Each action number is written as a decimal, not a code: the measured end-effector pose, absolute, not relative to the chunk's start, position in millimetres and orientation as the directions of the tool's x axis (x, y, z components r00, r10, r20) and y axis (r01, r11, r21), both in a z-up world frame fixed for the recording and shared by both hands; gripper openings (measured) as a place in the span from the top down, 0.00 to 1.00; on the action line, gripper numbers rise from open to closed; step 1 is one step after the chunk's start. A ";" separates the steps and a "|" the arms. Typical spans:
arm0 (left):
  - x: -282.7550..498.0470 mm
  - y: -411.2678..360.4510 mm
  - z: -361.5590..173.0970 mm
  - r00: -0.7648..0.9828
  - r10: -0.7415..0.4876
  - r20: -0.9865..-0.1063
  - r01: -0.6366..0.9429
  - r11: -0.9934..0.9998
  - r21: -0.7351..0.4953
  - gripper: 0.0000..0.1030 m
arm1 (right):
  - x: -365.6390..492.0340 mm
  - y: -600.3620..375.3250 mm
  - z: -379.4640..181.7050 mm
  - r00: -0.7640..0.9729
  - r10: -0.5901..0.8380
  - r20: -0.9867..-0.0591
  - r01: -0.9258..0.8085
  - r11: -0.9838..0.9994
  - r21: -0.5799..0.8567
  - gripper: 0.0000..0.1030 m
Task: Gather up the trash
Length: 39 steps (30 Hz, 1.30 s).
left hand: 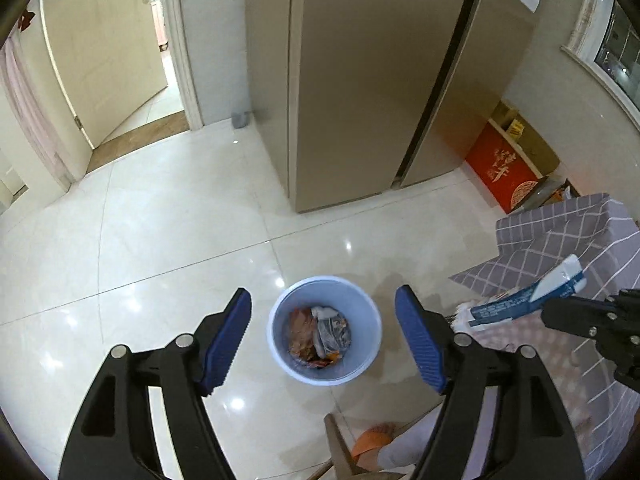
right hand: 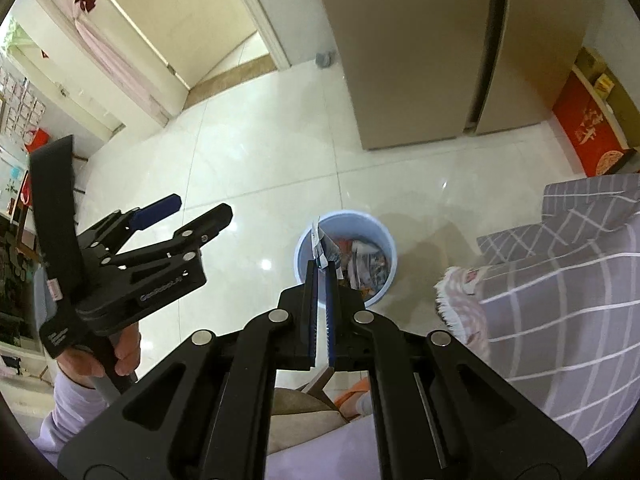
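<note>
**Holding a wrapper above the bin**

Hovering over the glossy white tiled floor [left hand: 168,240], the left claw [left hand: 323,336] is spread wide with nothing between its blue ribbed pads [left hand: 226,342]. Seen from its own camera, the round pale blue plastic trash bin [left hand: 362,312] stands on the floor directly between the two fingers, and crumpled brown and grey wrappers [left hand: 320,336] lie in the bottom of it.

The right claw [right hand: 322,280] is pinched tight on a flat blue and white paper packet [right hand: 320,246]. In the right wrist view the packet sticks out edge-on past the fingertips and overlaps the bin's [right hand: 384,240] near left rim. From the left wrist view the same packet [left hand: 528,298] is held out to the right of the bin, in front of a grey checked cloth-covered seat [left hand: 560,236], with the right claw [left hand: 560,312] gripping its far end.

A tall beige cabinet [left hand: 360,80] stands on the floor beyond the bin, with a red printed box [left hand: 500,172] beside it on the right. An open cream door [left hand: 100,60] shows at upper left. In the right wrist view the left claw [right hand: 188,210] is open at left, its handle gripped by the person's left hand [right hand: 116,356].
</note>
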<state>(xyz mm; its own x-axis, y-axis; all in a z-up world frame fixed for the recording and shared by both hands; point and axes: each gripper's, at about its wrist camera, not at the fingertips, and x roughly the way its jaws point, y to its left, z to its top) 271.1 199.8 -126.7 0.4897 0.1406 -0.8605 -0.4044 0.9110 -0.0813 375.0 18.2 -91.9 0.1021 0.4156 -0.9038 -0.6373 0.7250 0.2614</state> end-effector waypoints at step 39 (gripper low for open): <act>172.3 151.1 -93.2 0.661 0.149 -0.735 -0.303 0.950 -0.079 0.15 | 275.0 -42.3 -63.6 0.462 0.371 -0.806 -0.471 0.872 0.132 0.18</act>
<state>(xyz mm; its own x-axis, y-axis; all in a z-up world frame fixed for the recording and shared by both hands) 172.3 151.1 -93.2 0.6608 0.1495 -0.7355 -0.3026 0.9499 -0.0788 275.0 -42.3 -63.6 0.4618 0.3708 -0.8058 -0.4708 0.8724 0.1316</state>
